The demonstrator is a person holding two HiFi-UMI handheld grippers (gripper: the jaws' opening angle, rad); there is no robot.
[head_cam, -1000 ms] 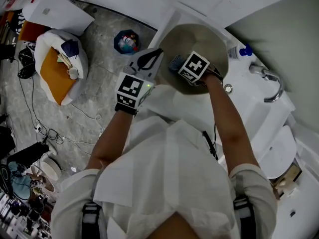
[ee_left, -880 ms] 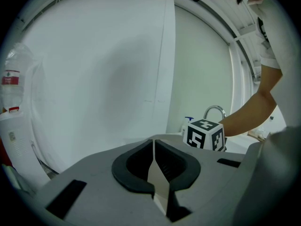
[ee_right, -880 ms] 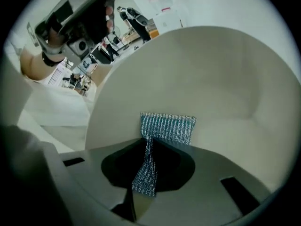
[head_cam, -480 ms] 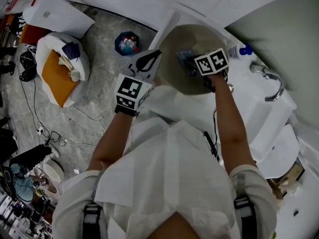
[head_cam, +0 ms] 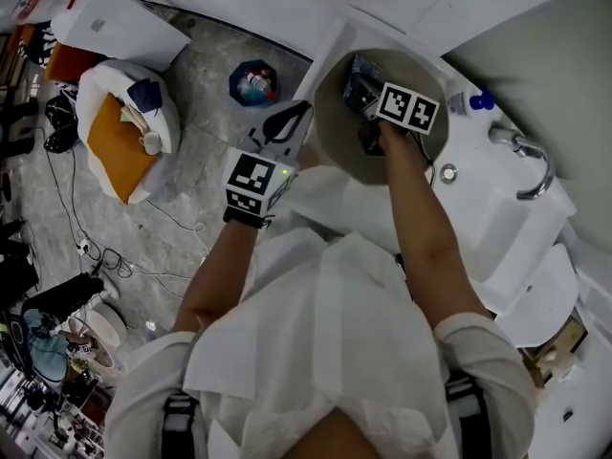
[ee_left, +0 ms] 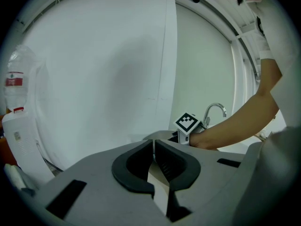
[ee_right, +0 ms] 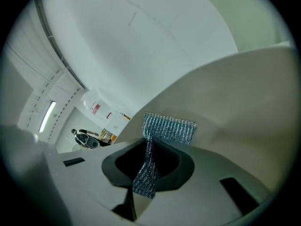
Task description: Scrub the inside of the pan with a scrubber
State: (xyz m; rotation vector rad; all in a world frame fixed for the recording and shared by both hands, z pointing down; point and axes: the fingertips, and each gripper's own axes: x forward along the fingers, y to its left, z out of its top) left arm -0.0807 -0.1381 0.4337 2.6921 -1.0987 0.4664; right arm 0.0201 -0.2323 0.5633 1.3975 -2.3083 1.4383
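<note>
Scrubber (ee_right: pixel 169 128), pinched in right claw (ee_right: pixel 146 147), has crossed the pan (head_cam: pixel 337 134); left claw (ee_left: pixel 154 147) clamps its rim.

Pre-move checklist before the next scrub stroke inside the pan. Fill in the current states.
1. Grip on scrubber: ok. The right gripper has its jaws pinched on the mesh.
2. Hold on pan: ok. The left gripper has its jaws closed on the rim.
3. Tool inside the pan: ok. The head view shows it over the far side of the bowl.
4. Mesh pressed on the pan wall: cannot tell. Its free end stands up in front of the wall.
5. Right arm clear of tap and bottle: ok. Both sit off to the side.
</note>
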